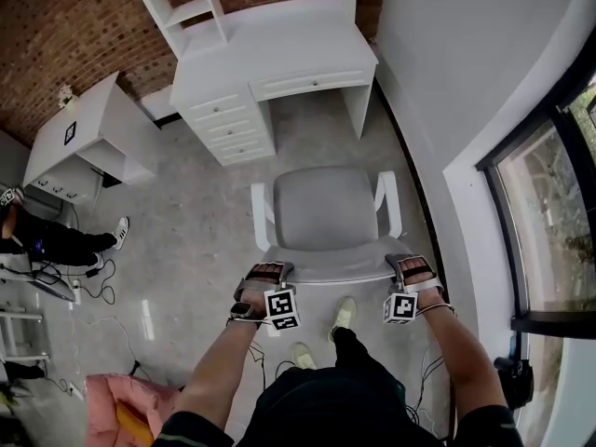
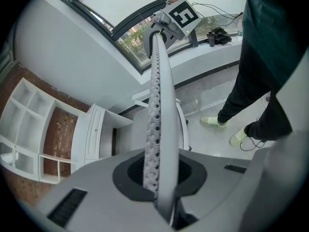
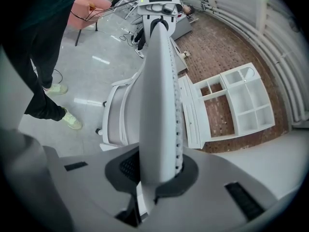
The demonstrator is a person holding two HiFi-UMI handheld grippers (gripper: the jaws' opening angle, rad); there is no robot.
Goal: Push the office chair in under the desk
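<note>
The left gripper (image 1: 267,272) and right gripper (image 1: 413,269) clamp the office chair (image 1: 326,210) from behind, facing the desk (image 1: 279,43).

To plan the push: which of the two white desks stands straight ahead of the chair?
The desk with the drawer stack and shelves, just beyond the office chair. The other desk stands off to the left in the head view.

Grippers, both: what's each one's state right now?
Left gripper: shut on the chair backrest.
Right gripper: shut on the chair backrest too.
</note>
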